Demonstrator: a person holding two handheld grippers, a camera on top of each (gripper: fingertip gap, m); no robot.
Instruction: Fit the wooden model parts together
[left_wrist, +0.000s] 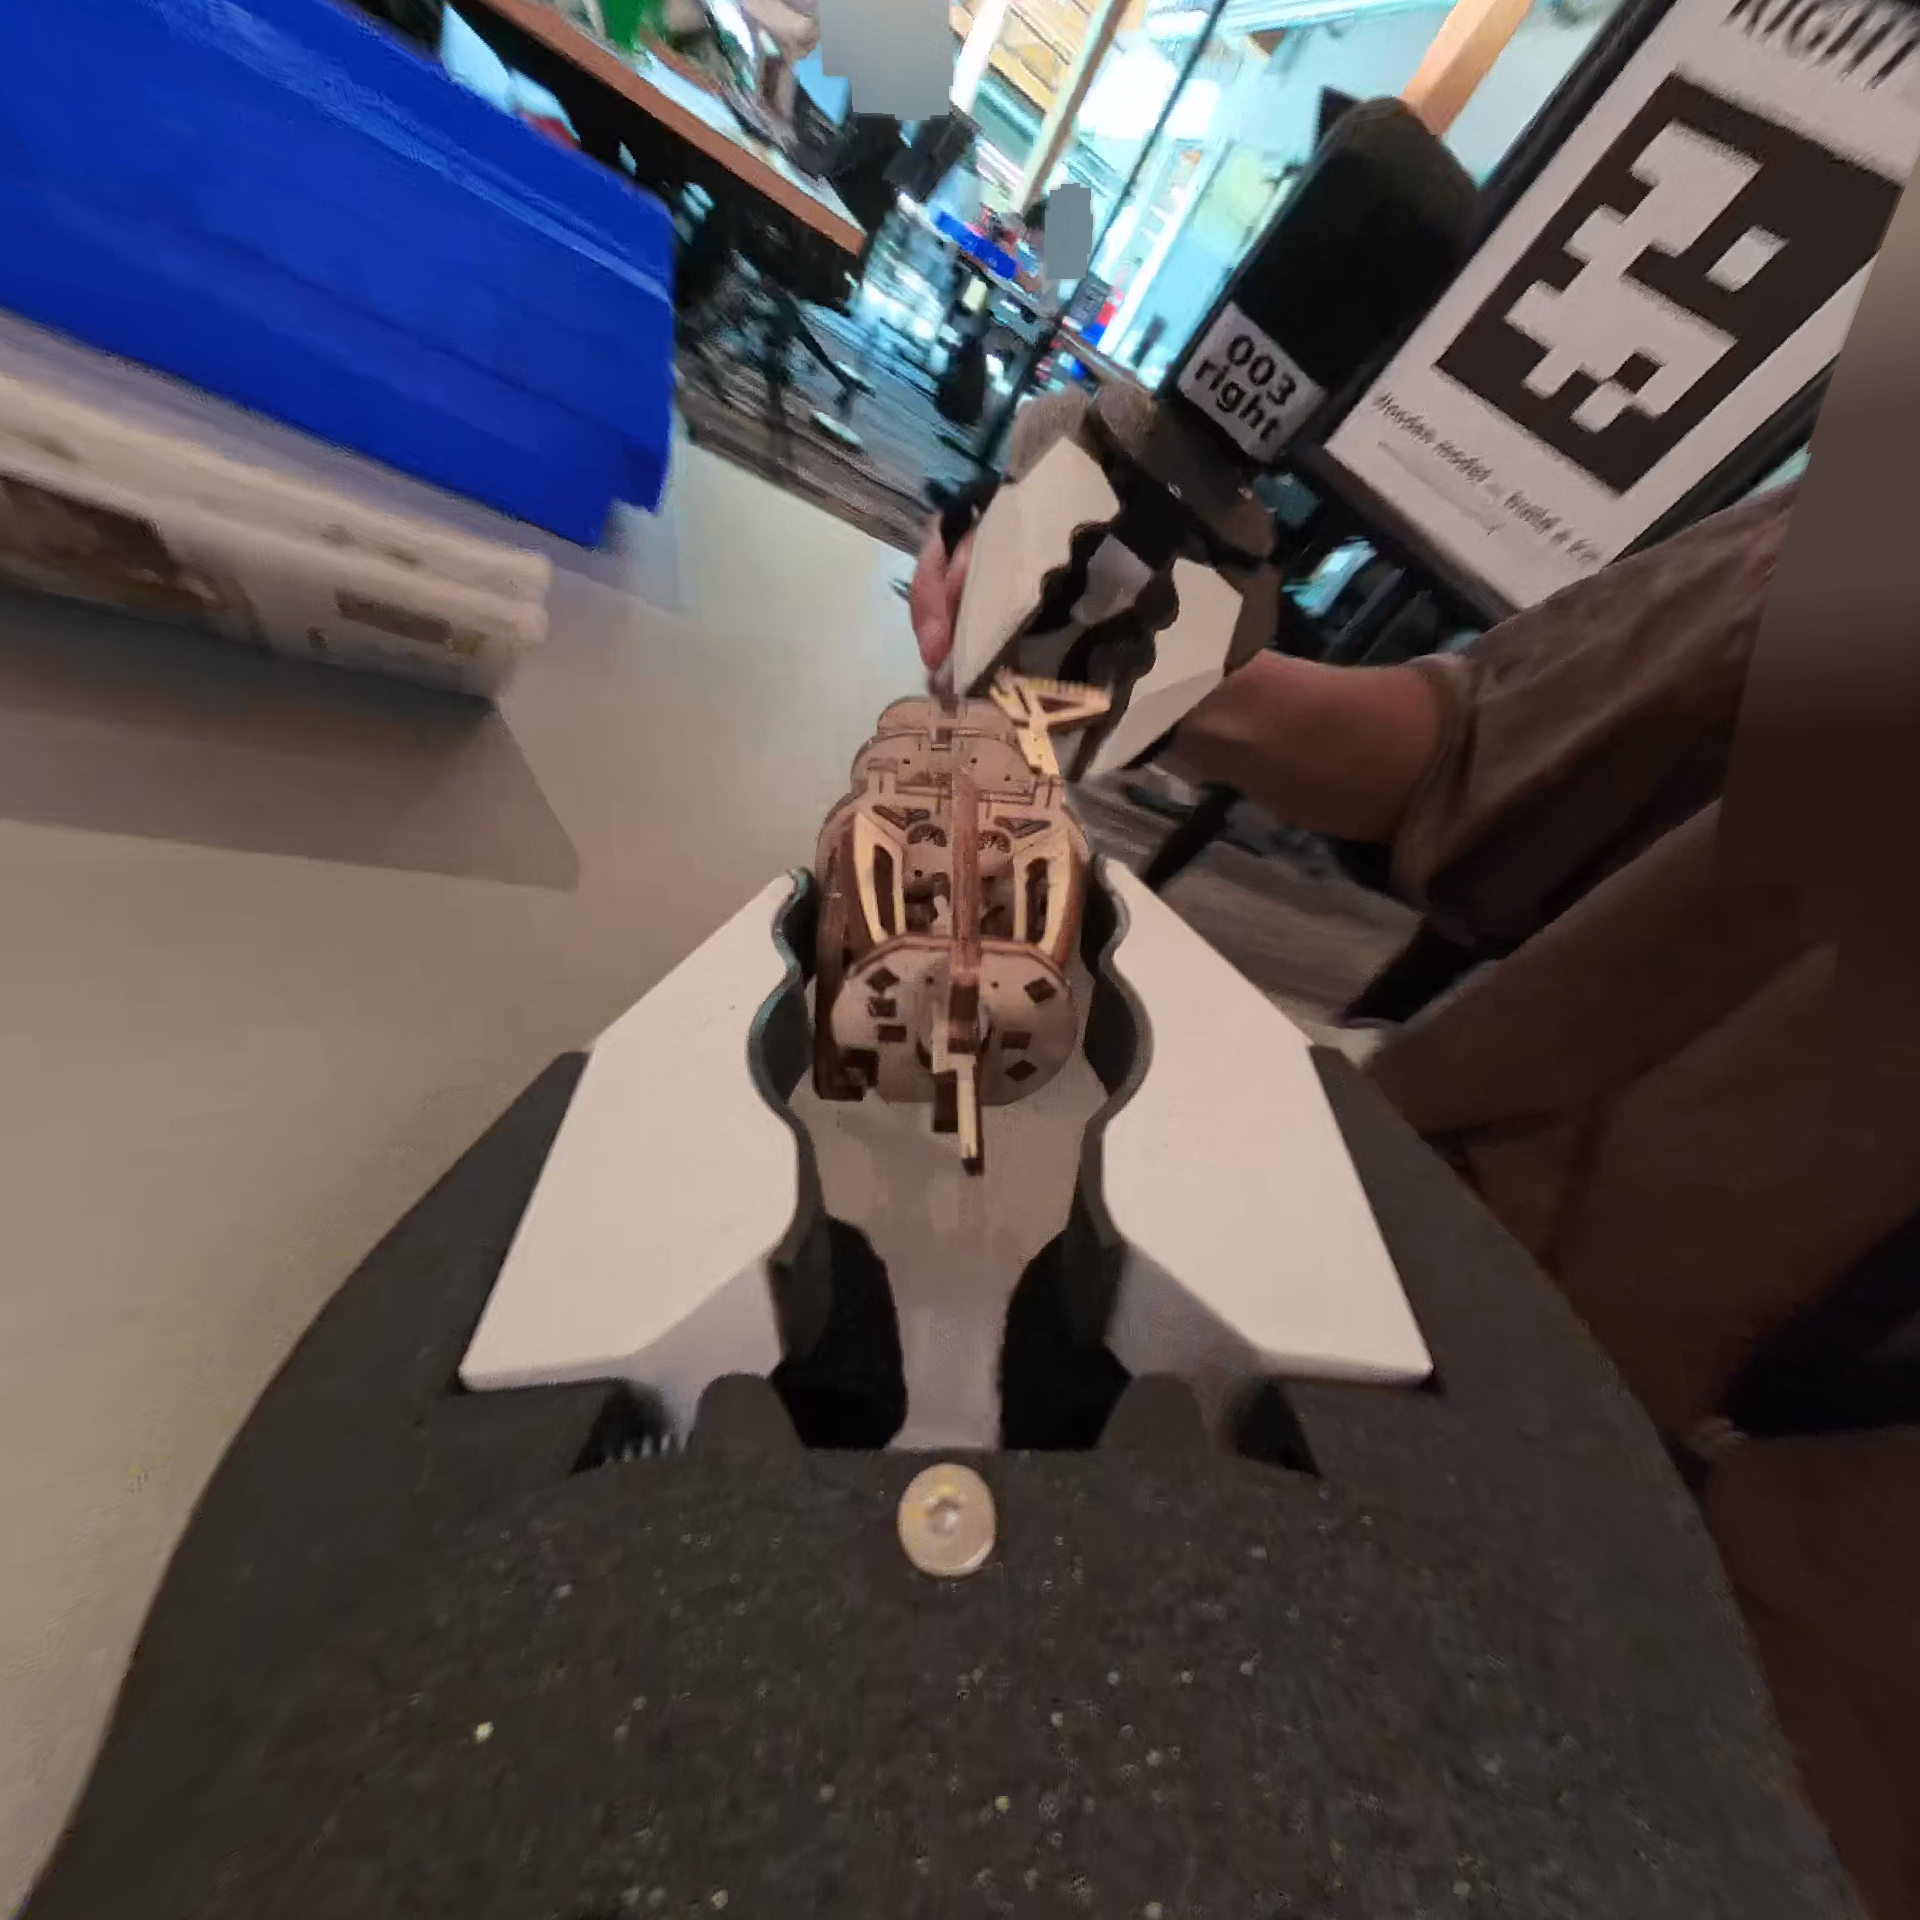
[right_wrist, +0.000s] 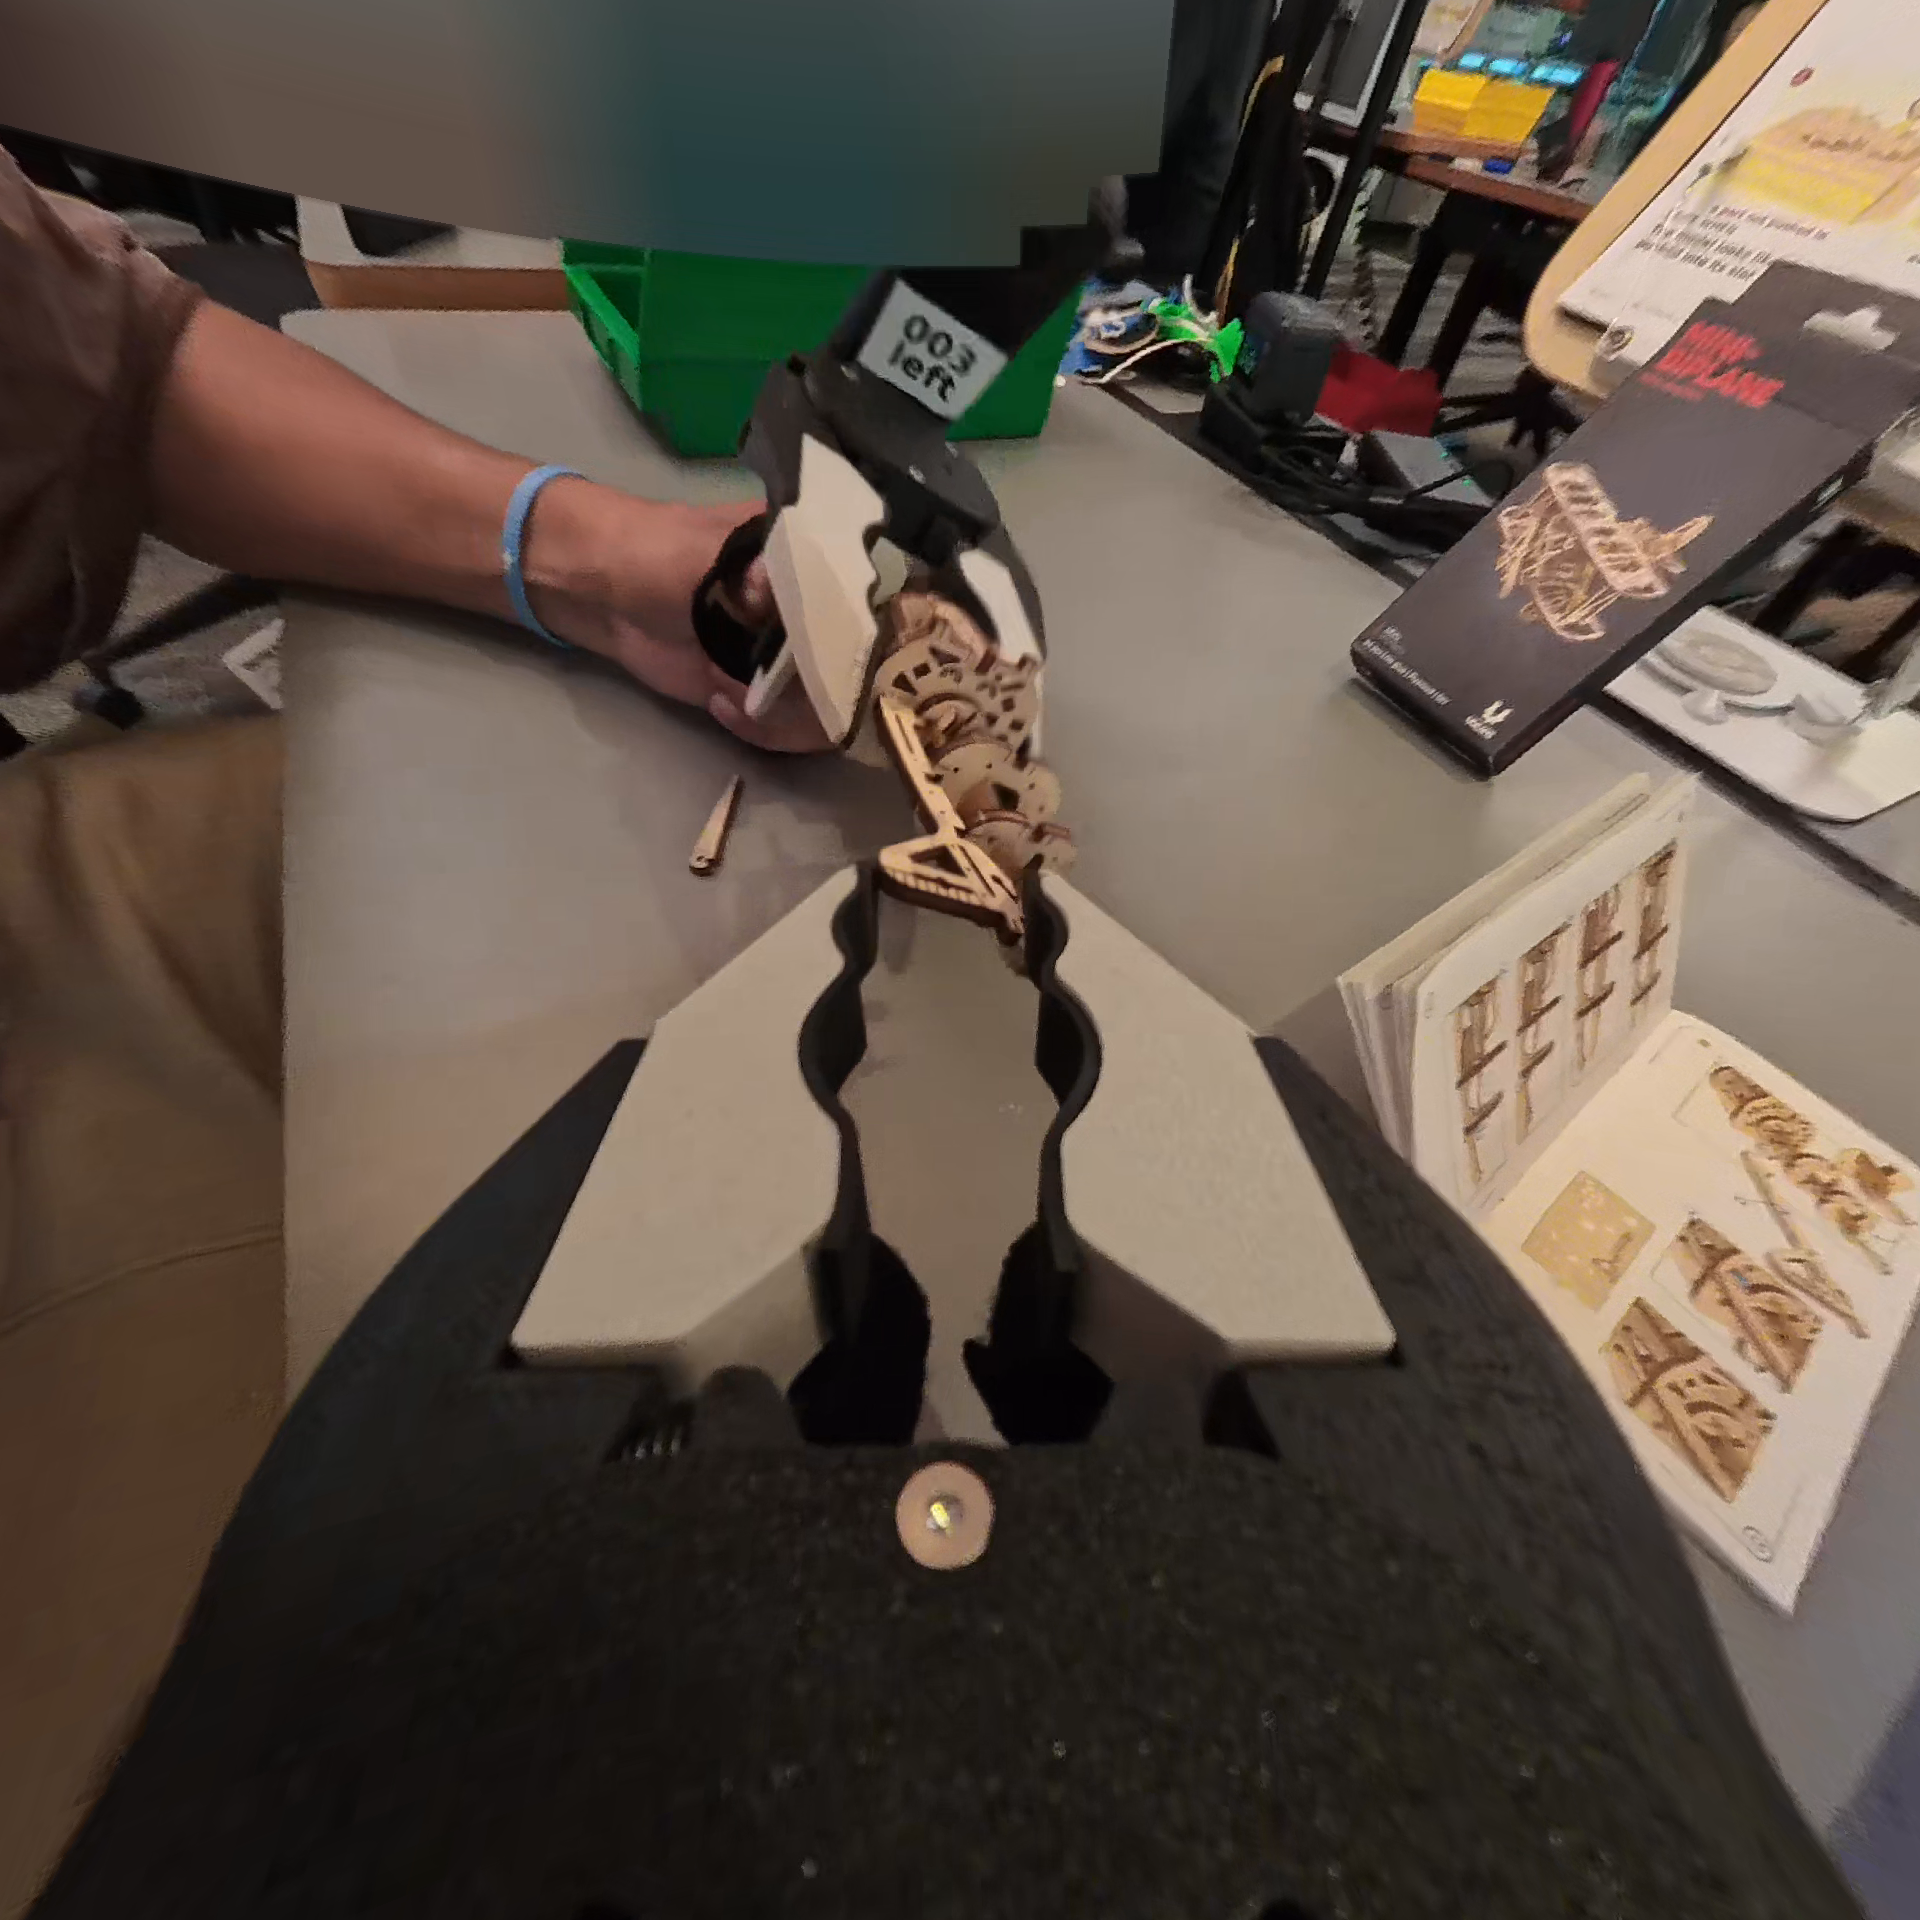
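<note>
The wooden model body (left_wrist: 951, 935) is a pale laser-cut assembly with gear-like plates. My left gripper (left_wrist: 948, 883) is shut on it and holds it above the grey table. In the right wrist view the left gripper (right_wrist: 925, 675) shows farther off with the model body (right_wrist: 966, 717) in it. My right gripper (right_wrist: 948, 883) is shut on a small triangular truss part (right_wrist: 945, 871) at its fingertips. The part touches the far end of the model. The right gripper (left_wrist: 1034, 722) also shows in the left wrist view, with the truss part (left_wrist: 1044, 712) against the model's top end.
A loose wooden stick (right_wrist: 717, 826) lies on the table (right_wrist: 468, 935). An open instruction booklet (right_wrist: 1621, 1195) lies right, a black kit box (right_wrist: 1590, 582) leans behind it, a green bin (right_wrist: 727, 343) stands at the back. A blue bin (left_wrist: 343, 260) rests on white sheets (left_wrist: 260, 561).
</note>
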